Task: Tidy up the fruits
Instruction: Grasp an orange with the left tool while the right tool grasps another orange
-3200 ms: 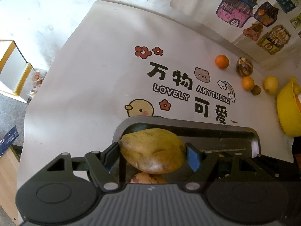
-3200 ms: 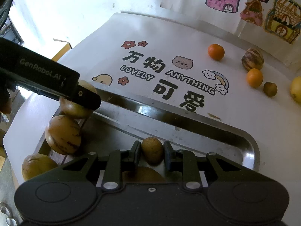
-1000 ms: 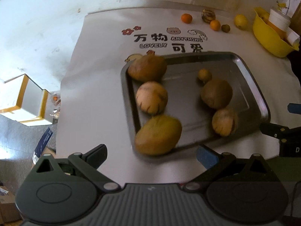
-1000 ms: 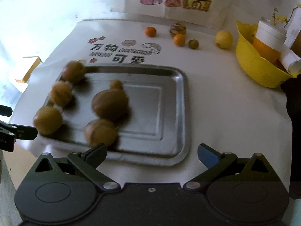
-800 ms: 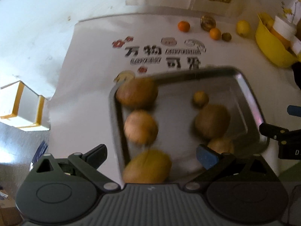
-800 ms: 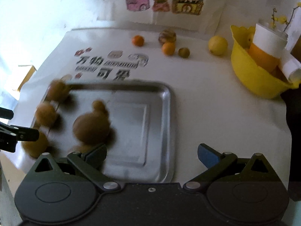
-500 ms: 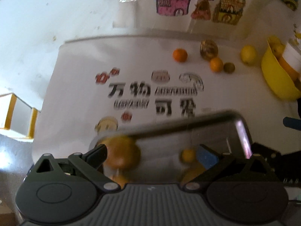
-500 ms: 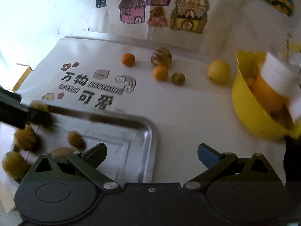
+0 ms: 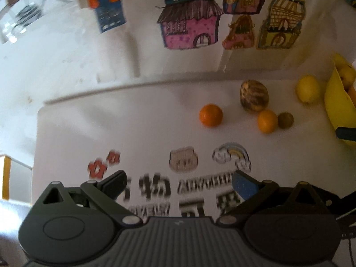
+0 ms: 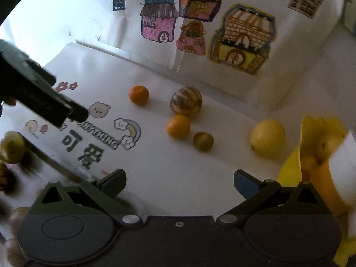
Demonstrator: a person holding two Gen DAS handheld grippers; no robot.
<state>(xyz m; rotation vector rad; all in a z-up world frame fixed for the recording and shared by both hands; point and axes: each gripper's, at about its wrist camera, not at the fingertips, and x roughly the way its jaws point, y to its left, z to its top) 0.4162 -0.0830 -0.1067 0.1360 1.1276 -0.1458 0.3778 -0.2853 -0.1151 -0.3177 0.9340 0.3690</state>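
my left gripper [image 9: 178, 182] wide open, empty | my right gripper [image 10: 179, 182] wide open, empty | striped fruit [image 10: 186, 102] ahead of right jaws, tangerine [image 10: 178, 126] just nearer; right hand closer; long axis unclear

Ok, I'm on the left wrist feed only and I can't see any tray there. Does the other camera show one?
Observer: Yes. The right wrist view shows the tray, blurred, at its lower left edge.
Operator: Any fruit with it?
Observer: Brownish fruits show by that rim, but they are too blurred to count.
Operator: And the right hand-held gripper?
Observer: The right hand-held gripper is open and empty over the white cloth.
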